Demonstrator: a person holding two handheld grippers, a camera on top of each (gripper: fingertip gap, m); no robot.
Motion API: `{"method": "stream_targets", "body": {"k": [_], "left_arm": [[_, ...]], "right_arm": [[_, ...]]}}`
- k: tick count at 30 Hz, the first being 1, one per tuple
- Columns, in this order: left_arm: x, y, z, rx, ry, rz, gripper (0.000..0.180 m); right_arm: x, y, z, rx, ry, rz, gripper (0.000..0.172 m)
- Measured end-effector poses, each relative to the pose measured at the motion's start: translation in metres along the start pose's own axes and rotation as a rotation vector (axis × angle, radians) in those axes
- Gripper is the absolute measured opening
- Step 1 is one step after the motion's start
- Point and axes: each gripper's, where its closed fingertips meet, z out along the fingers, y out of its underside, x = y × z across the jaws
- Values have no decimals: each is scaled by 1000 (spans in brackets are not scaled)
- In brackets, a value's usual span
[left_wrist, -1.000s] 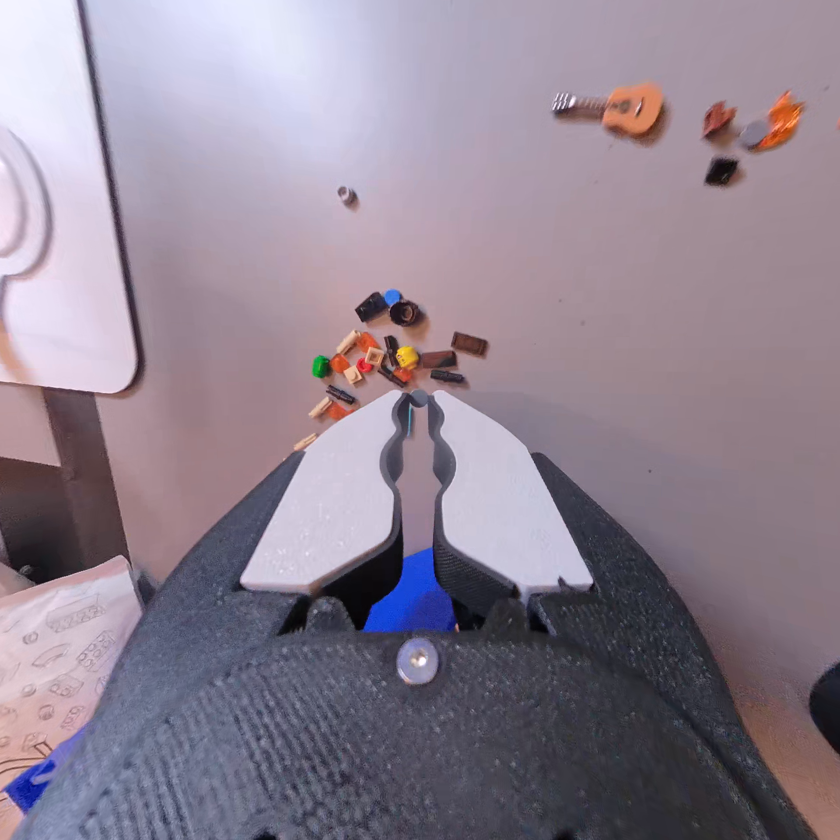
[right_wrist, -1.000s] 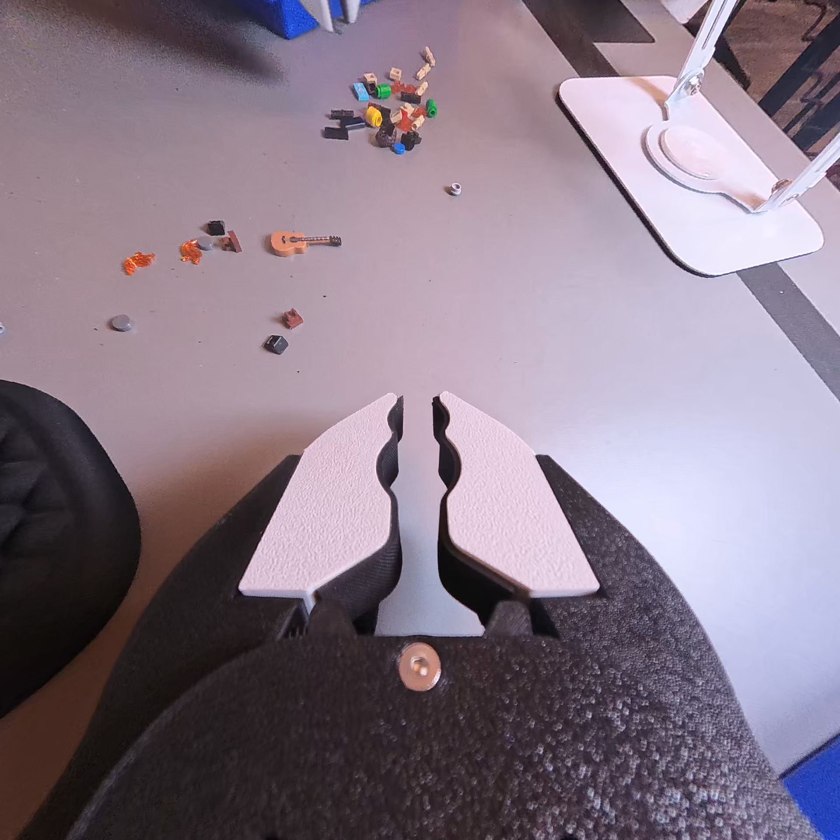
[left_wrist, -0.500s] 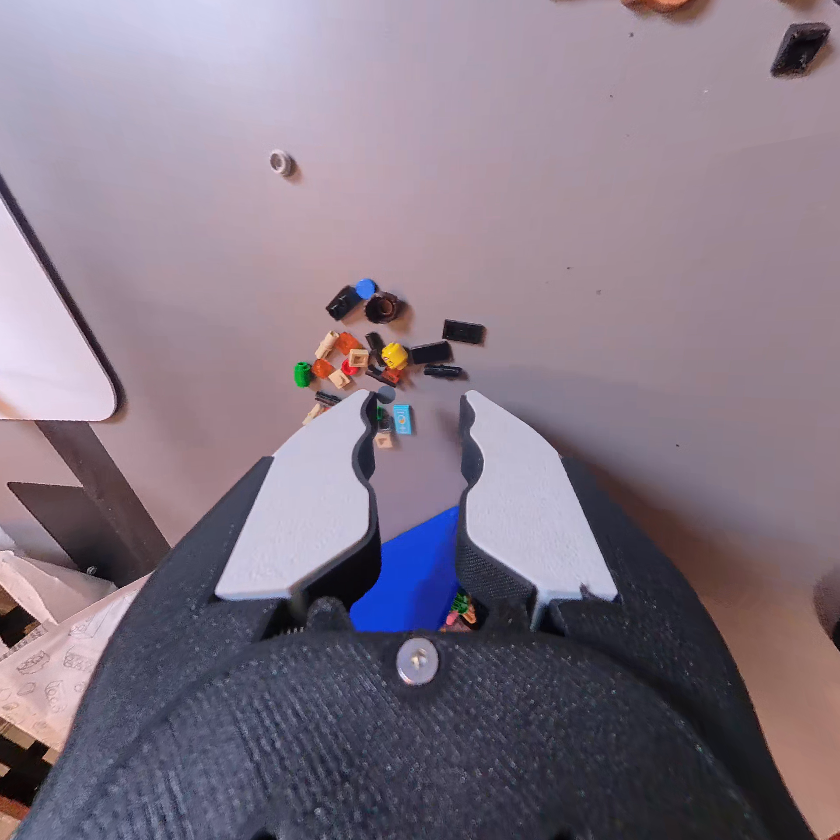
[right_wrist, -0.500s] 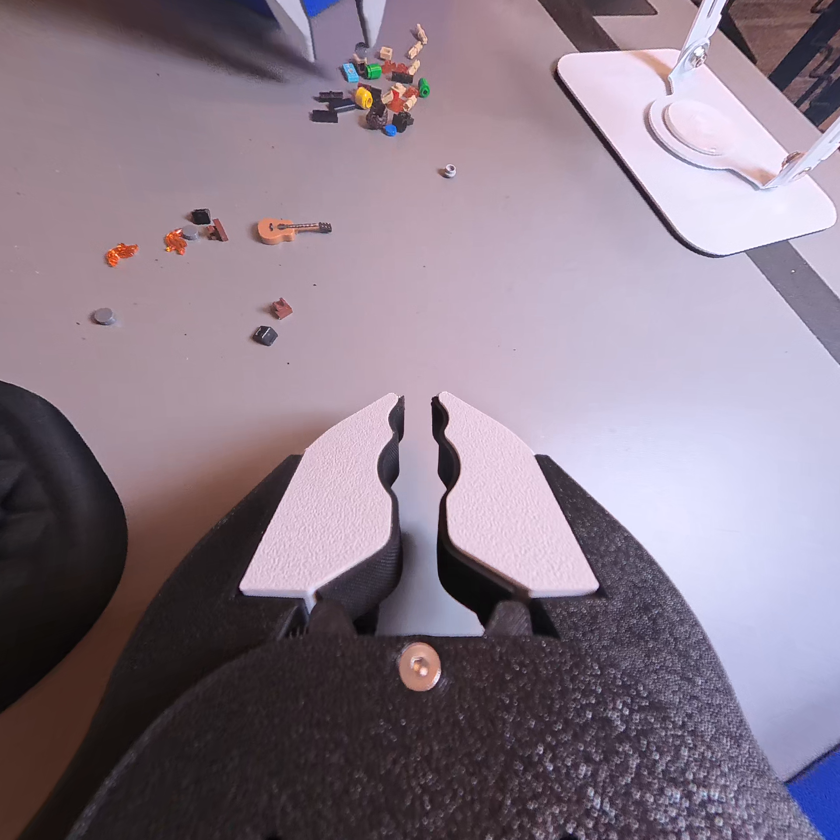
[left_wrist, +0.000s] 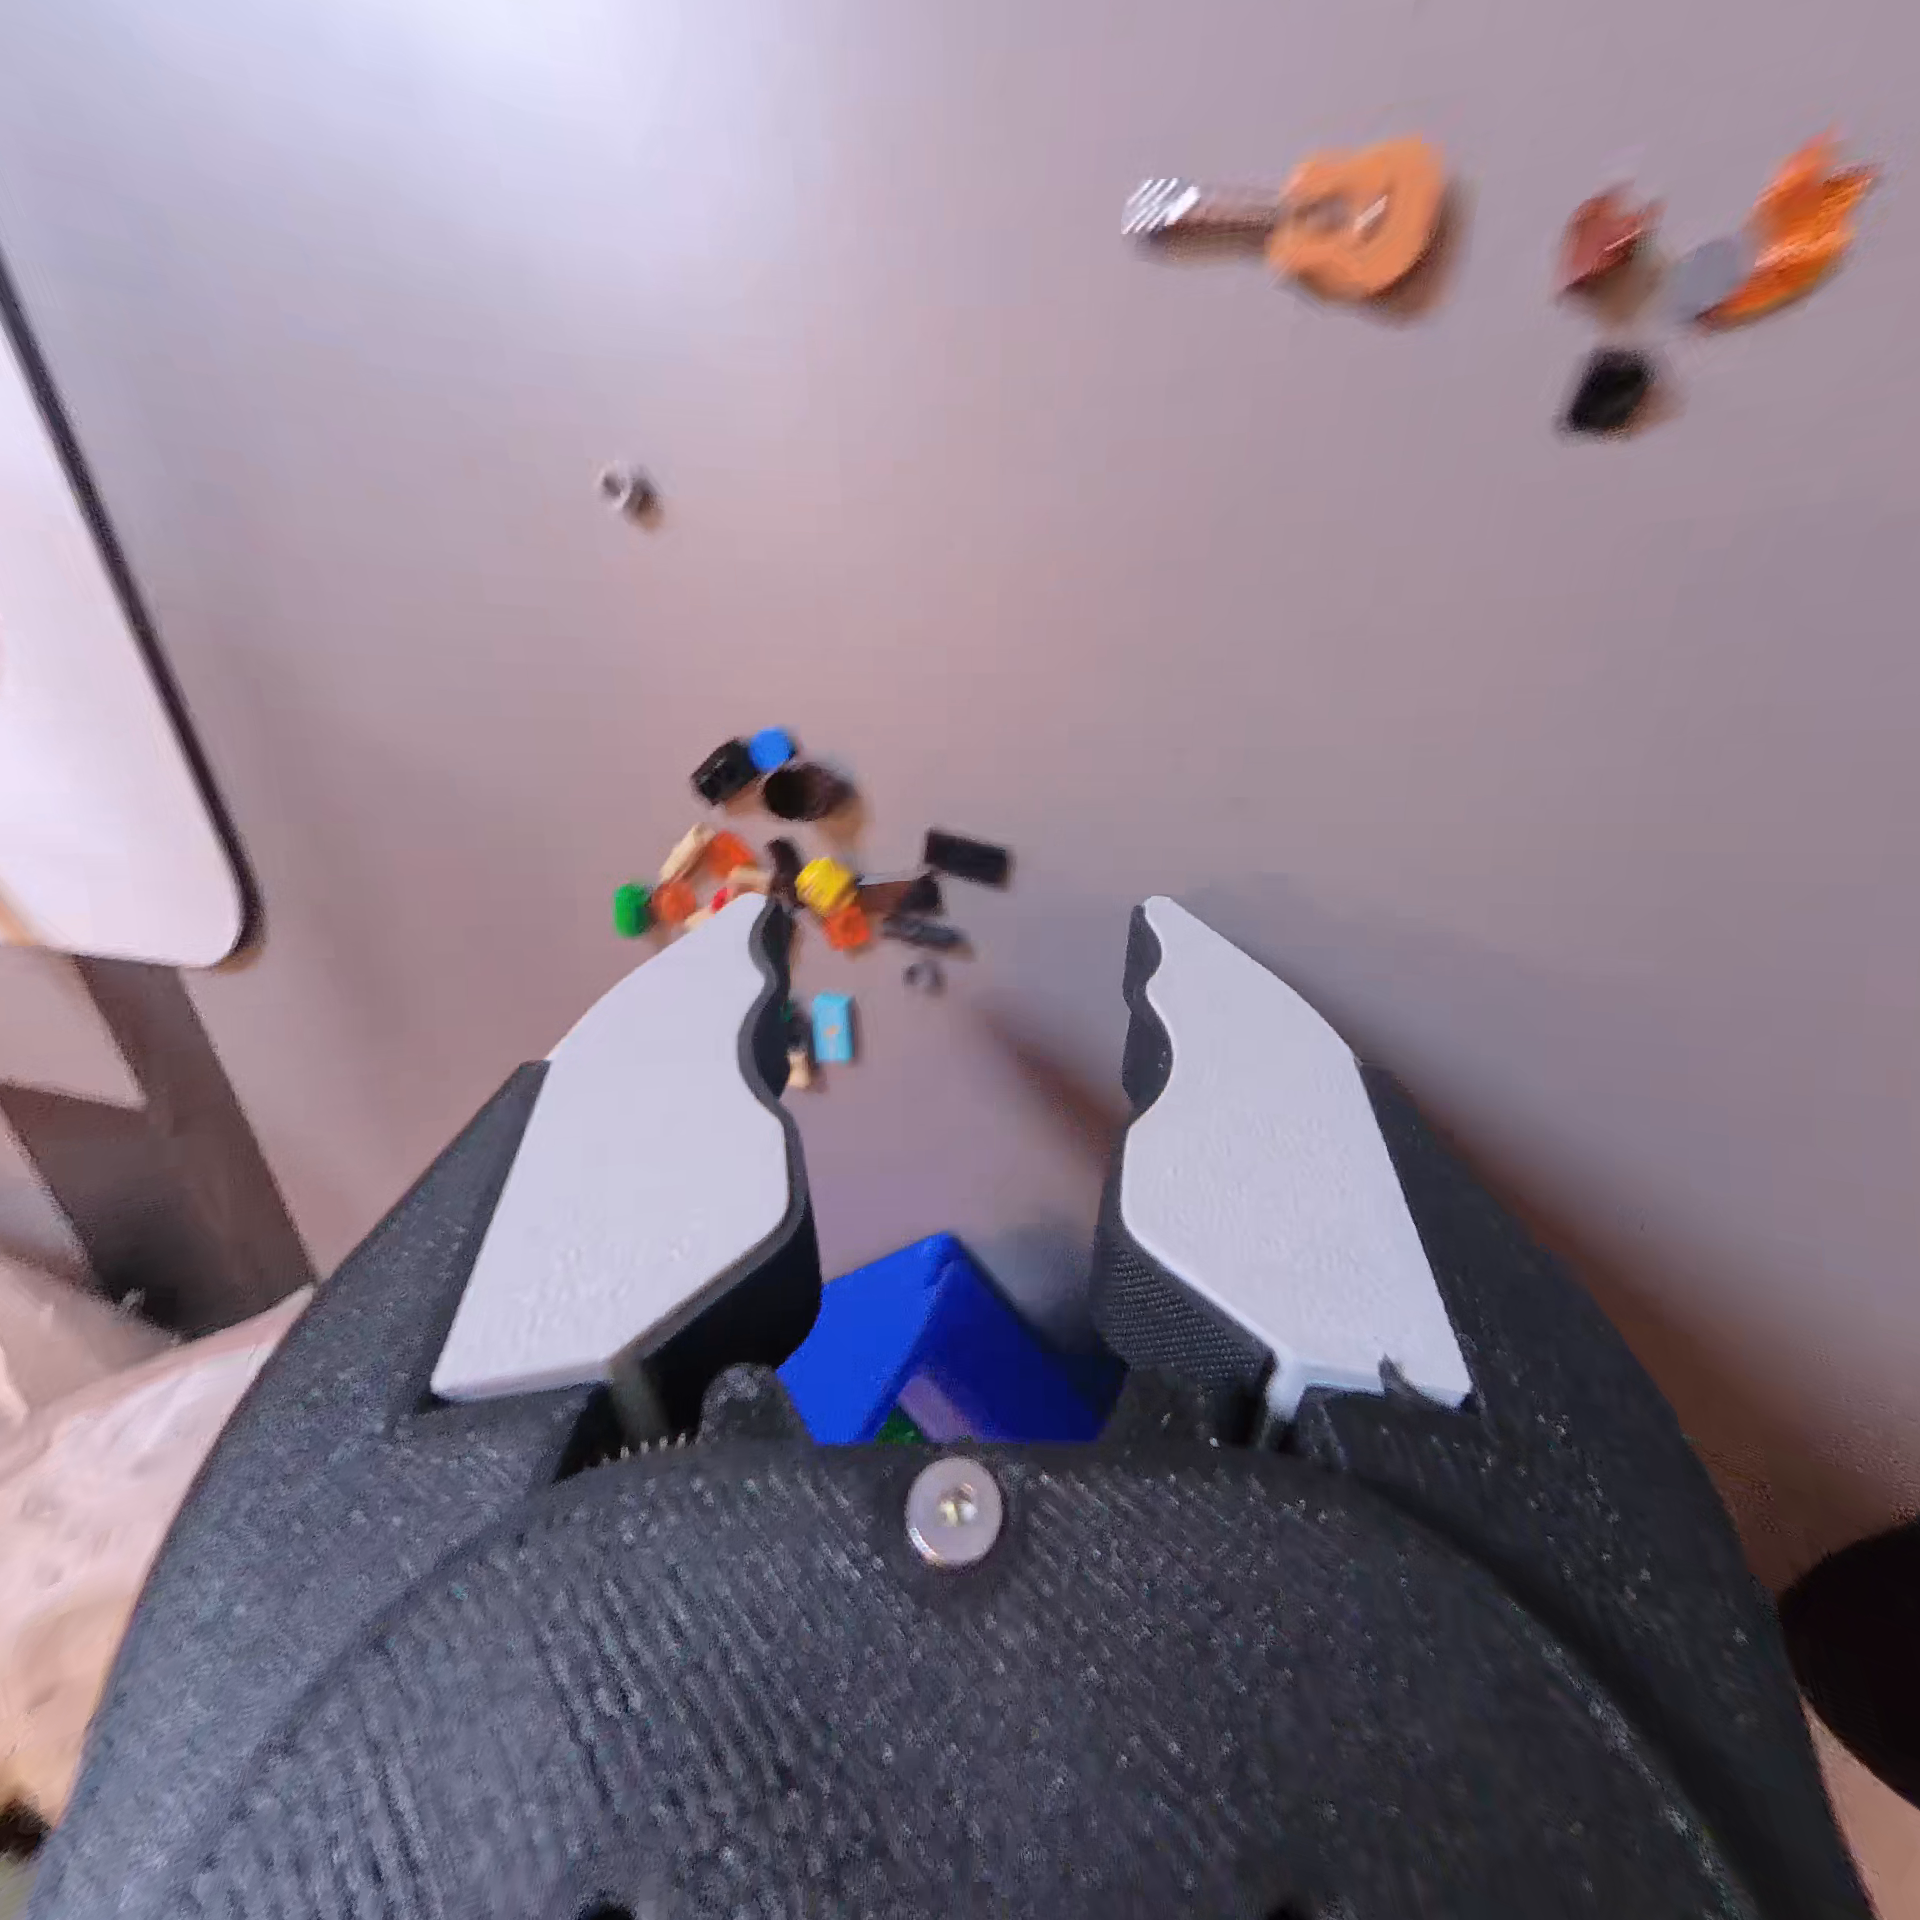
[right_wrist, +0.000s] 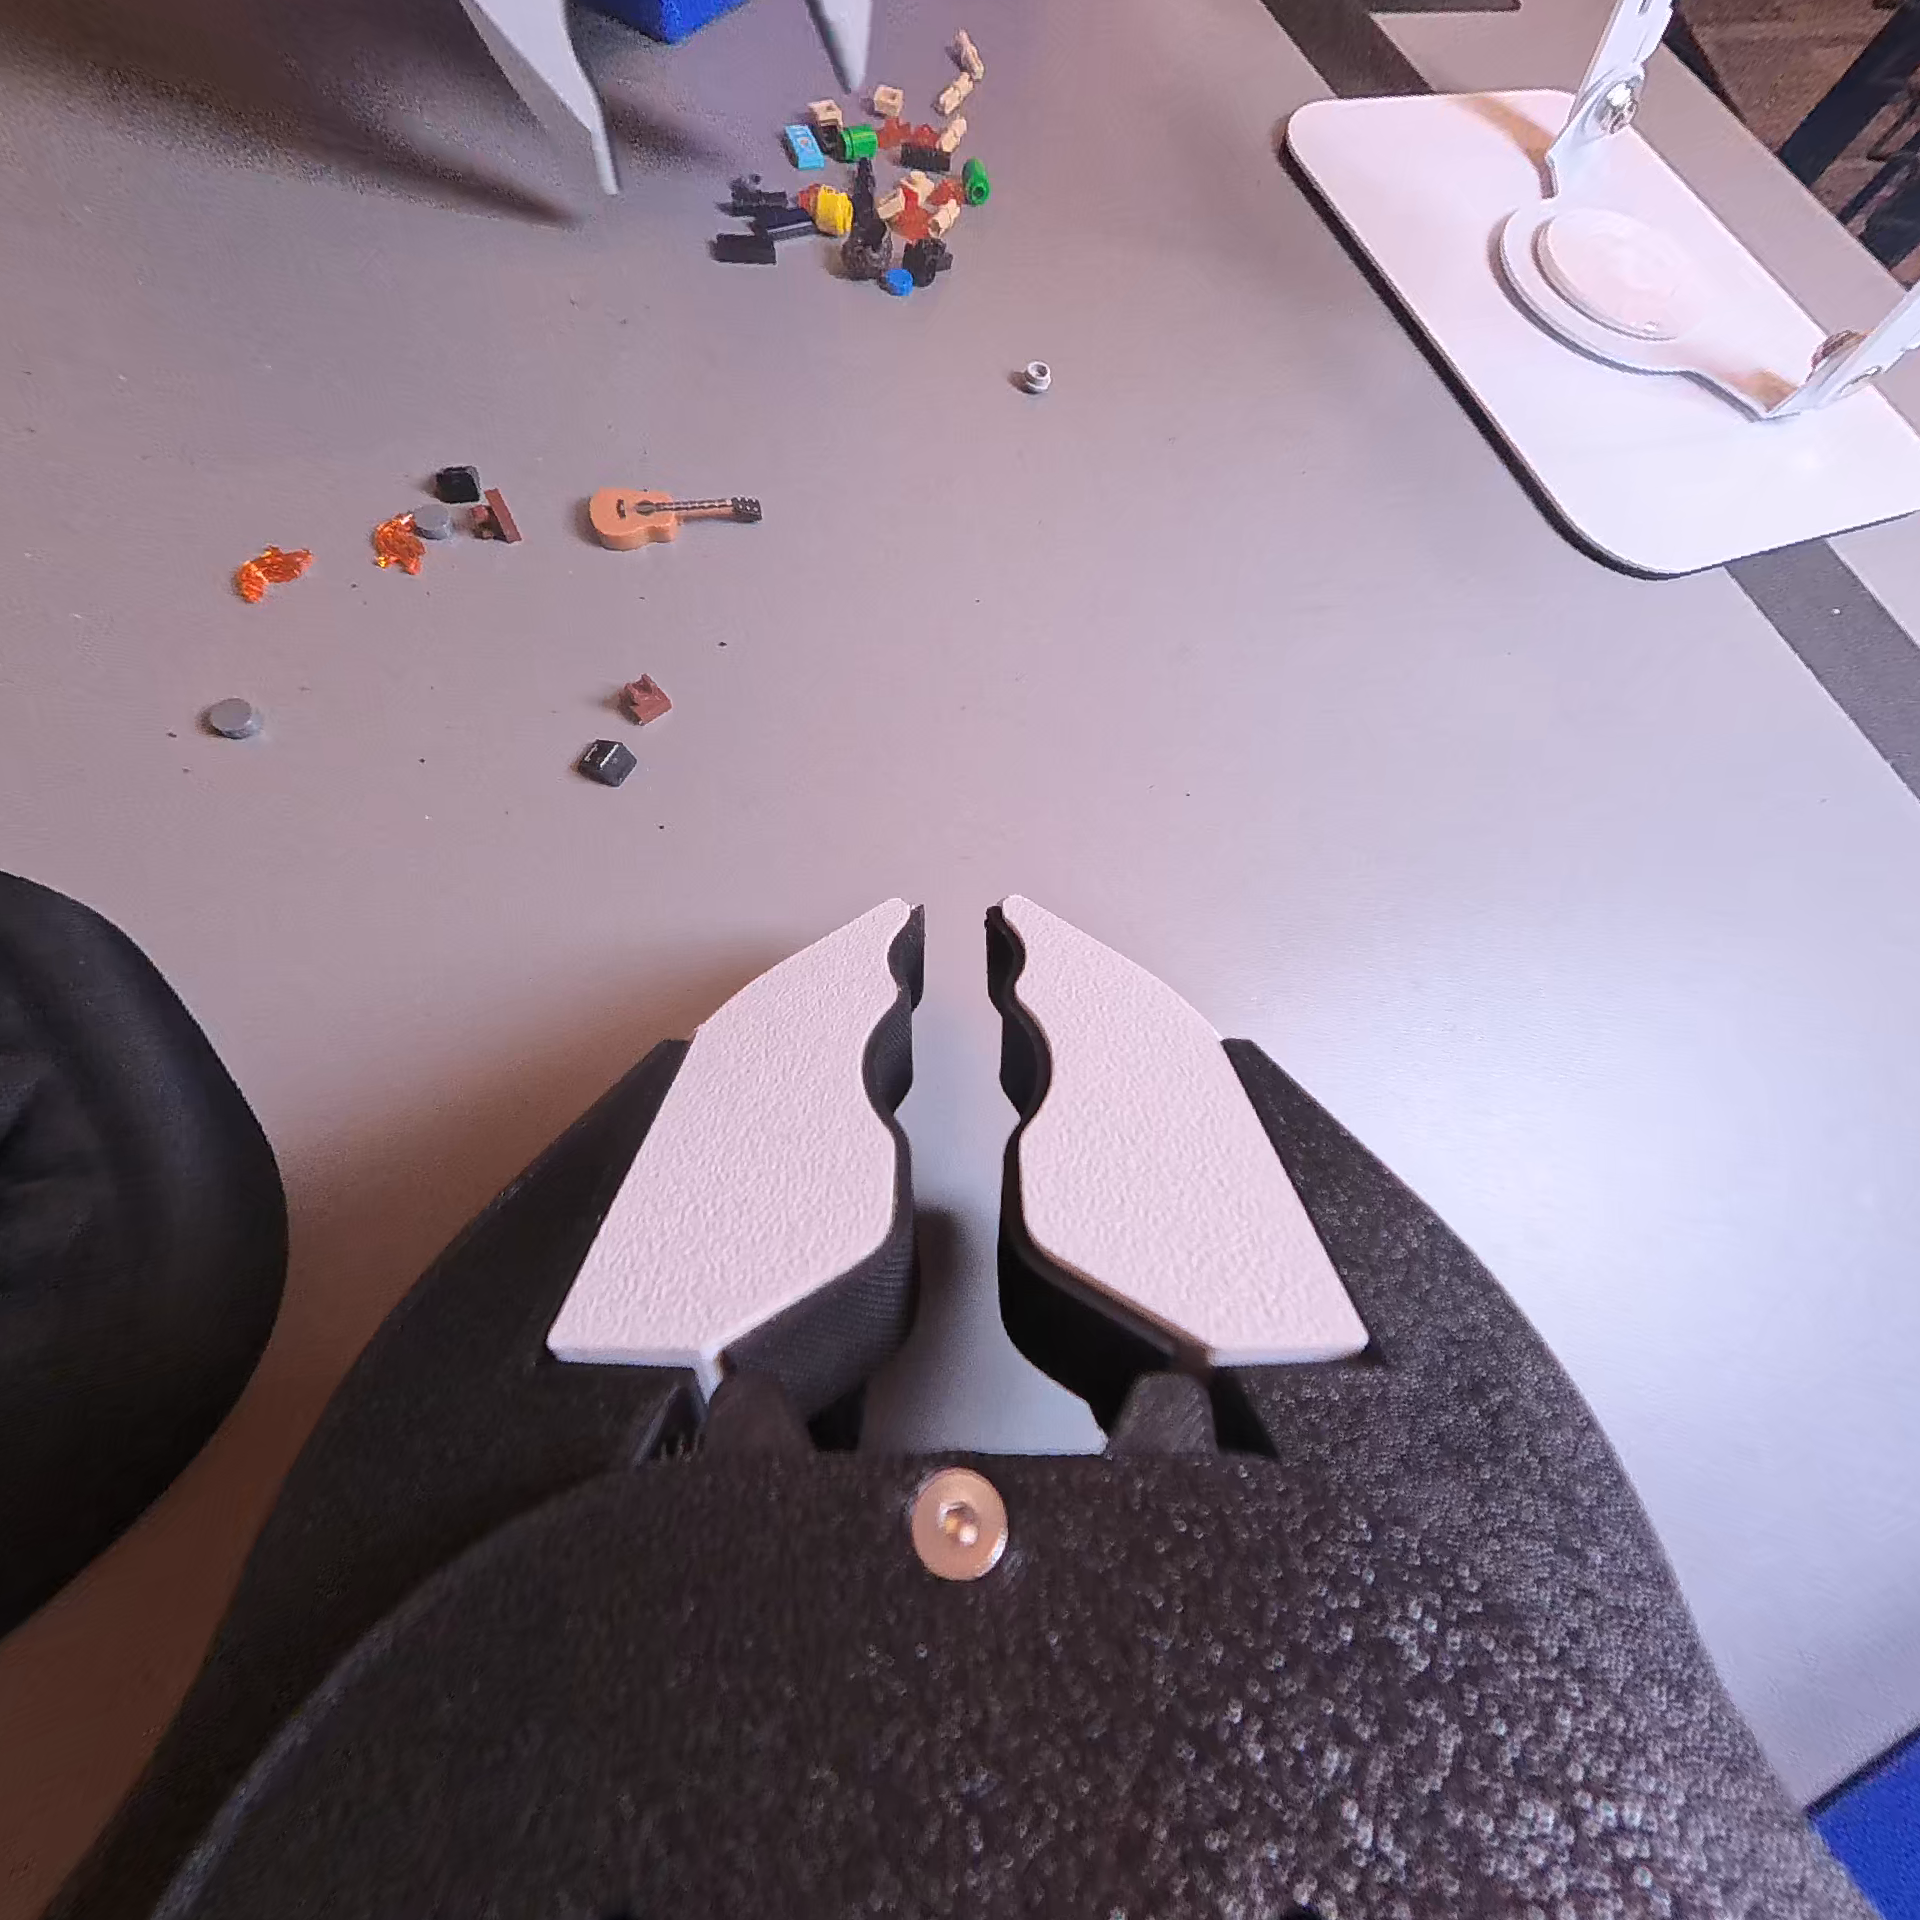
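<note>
My left gripper (left_wrist: 954, 909) is wide open with nothing between its pads. It hovers just short of a pile of small coloured toy bricks (left_wrist: 810, 873) on the grey table (left_wrist: 1247, 675). A light-blue tile (left_wrist: 834, 1027) lies on the table beside my left fingertip (left_wrist: 727, 935), apart from it. The right wrist view shows the same open left gripper (right_wrist: 727, 135) beside the pile (right_wrist: 883, 197) and the tile (right_wrist: 802, 145). My right gripper (right_wrist: 954, 909) stands low over bare table, its jaws a narrow slit apart with nothing between them.
A toy guitar (right_wrist: 665, 514), orange flame pieces (right_wrist: 272, 571), a grey stud (right_wrist: 1035, 376), a brown piece (right_wrist: 644, 698) and a black piece (right_wrist: 606, 762) lie scattered. A white stand base (right_wrist: 1558, 416) is at the right. A blue bin (left_wrist: 914, 1340) sits under my left gripper. My right fingertips sit around 25 cm from my left ones. My left gripper is the nearer one to the light-blue tile (left_wrist: 834, 1027): about 5 cm, against 25 cm. My right wrist view (right_wrist: 803, 142) looks at it from another angle.
My left jaws went from nearly shut on a small piece to wide open. The light-blue tile left the grasp and lies by the pile. My right gripper kept its narrow gap.
</note>
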Motion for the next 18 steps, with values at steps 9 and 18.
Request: {"method": "stream_targets", "body": {"k": [9,18], "left_arm": [[85,-71,3,370,297,-20,30],[54,-60,3,333,152,-13,8]], "right_arm": [[-1,2,2,-12,-4,-2,11],[0,2,1,-13,4,-5,11]]}}
